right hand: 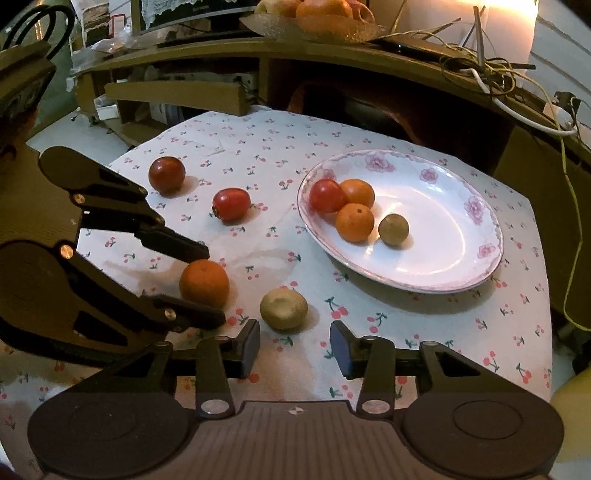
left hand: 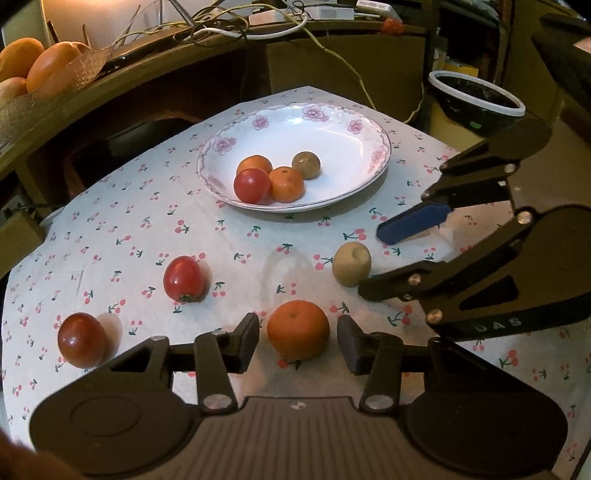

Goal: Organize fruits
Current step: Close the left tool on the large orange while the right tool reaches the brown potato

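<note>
A white flowered plate [left hand: 332, 125] [right hand: 454, 229] holds a red tomato [left hand: 251, 185] [right hand: 326, 195], two oranges [left hand: 286, 183] [right hand: 354, 222] and a brown fruit [left hand: 306, 164] [right hand: 393, 229]. On the cloth lie an orange [left hand: 297, 329] [right hand: 204, 282], a brown fruit [left hand: 351, 263] [right hand: 283, 308] and two tomatoes [left hand: 183, 278] [left hand: 82, 339] [right hand: 231, 204] [right hand: 166, 174]. My left gripper [left hand: 298, 341] [right hand: 212, 288] is open with its fingers on either side of the loose orange. My right gripper [right hand: 294, 349] [left hand: 373, 262] is open, just behind the loose brown fruit.
A cherry-print cloth [left hand: 229, 258] [right hand: 406, 332] covers the small table. A wooden desk [left hand: 92, 92] with cables and a fruit basket [left hand: 33, 85] [right hand: 321, 18] stands behind. A dark bin with a white rim [left hand: 476, 96] sits at the right.
</note>
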Available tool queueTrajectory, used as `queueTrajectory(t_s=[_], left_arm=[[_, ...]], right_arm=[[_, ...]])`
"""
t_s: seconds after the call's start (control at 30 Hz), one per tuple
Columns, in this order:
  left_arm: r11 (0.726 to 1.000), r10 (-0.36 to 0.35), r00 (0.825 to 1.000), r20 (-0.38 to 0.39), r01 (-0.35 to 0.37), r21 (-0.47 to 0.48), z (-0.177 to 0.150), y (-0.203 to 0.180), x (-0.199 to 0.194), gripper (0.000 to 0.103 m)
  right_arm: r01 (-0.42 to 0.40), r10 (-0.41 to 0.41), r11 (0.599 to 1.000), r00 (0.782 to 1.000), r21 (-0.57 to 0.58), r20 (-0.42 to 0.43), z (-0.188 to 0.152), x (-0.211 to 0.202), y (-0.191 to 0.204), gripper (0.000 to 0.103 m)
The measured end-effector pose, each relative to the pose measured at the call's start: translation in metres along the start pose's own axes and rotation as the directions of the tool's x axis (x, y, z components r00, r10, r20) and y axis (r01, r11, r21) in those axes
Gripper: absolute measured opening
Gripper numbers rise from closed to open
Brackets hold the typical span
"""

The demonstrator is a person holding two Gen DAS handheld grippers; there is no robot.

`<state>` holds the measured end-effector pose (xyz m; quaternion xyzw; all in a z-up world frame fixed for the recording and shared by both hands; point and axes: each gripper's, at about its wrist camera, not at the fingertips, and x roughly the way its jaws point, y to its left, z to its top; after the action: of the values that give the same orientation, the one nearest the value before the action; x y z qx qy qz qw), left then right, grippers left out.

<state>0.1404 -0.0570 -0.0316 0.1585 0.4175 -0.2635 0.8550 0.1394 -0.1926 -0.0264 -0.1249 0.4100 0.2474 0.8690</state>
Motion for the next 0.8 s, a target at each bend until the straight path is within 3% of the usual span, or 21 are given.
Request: queueTrajectory(t_s=[0.57, 0.7, 0.8], left_arm=[[1.000, 0.001, 1.000, 0.001, -0.001, -0.001, 0.000, 0.002, 0.001, 0.051], [1.000, -0.008, 1.000, -0.004, 0.008, 0.004, 0.001, 0.001, 0.000, 0.041], [1.000, -0.009, 1.000, -0.006, 0.009, -0.001, 0.002, 0.002, 0.000, 0.040]], right_arm=[[-0.013, 0.013, 0.999, 1.000, 0.033, 0.006, 0.010, 0.013, -0.001, 0.042], [-0.007, 0.007, 1.000, 1.000, 0.012, -0.006, 0.010, 0.014, 0.003, 0.030], [-0.003, 0.003, 1.000, 1.000, 0.006, -0.008, 0.011, 0.013, 0.005, 0.029]])
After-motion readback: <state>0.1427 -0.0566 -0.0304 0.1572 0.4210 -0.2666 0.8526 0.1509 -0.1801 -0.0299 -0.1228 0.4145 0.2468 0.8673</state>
